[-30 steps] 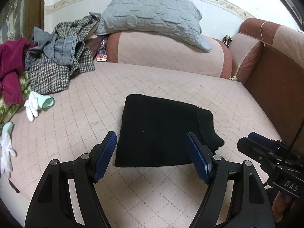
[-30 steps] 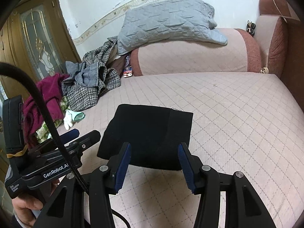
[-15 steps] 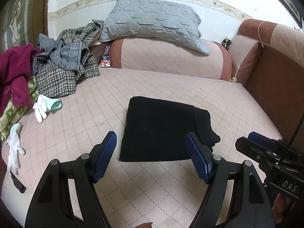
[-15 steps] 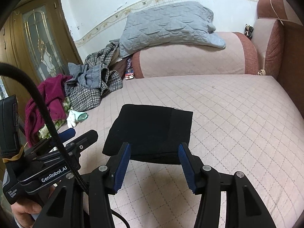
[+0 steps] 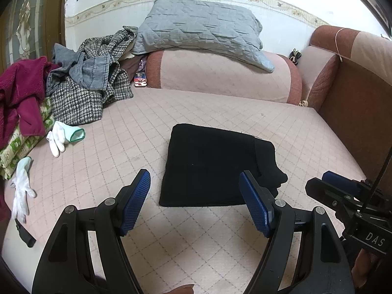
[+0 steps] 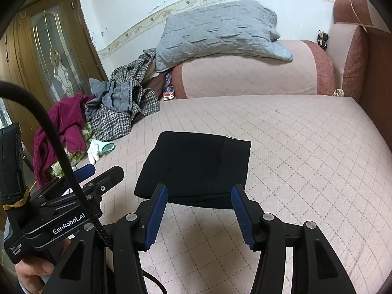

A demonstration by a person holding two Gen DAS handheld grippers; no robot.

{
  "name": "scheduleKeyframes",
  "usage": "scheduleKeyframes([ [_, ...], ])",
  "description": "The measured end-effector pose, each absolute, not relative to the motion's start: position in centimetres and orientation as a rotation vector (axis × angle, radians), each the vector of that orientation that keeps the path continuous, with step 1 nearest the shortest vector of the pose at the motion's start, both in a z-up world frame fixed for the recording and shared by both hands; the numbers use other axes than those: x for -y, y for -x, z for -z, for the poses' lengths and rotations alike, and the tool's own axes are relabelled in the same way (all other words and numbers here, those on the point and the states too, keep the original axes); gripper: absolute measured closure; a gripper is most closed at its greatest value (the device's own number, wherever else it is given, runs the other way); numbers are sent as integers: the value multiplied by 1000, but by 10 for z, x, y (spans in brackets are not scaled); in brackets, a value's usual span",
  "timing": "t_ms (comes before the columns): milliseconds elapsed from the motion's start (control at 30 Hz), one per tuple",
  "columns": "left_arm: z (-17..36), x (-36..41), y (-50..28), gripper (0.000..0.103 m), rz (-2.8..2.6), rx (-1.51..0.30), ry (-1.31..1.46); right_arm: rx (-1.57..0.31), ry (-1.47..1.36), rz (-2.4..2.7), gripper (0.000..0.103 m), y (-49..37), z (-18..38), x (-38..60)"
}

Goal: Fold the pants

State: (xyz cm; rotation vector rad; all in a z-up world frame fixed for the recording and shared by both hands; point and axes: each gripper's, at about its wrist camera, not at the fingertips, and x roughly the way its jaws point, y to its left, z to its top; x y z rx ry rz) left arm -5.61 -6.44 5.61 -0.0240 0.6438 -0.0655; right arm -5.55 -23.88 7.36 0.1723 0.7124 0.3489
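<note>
The black pants (image 5: 213,164) lie folded into a flat rectangle in the middle of the pink quilted bed (image 5: 122,147). They also show in the right wrist view (image 6: 198,166). My left gripper (image 5: 196,196) is open and empty, held above the bed just short of the pants' near edge. My right gripper (image 6: 199,208) is open and empty, also just short of the near edge. Each gripper shows at the side of the other's view: the right one (image 5: 343,196) and the left one (image 6: 93,178).
A heap of clothes (image 5: 80,85) lies at the bed's far left, with white gloves (image 5: 61,136) near it. A grey quilted pillow (image 5: 203,29) rests on the pink bolster (image 5: 220,76). A brown headboard (image 5: 355,103) bounds the right side.
Both grippers have drawn back and risen a little from the folded pants. The pants have not moved. Both grippers stay open.
</note>
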Motion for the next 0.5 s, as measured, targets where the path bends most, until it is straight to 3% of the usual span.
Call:
scheduleKeyframes([
  [500, -55, 65, 55, 27, 64, -644, 8, -731, -182, -343, 50, 56, -70, 232],
])
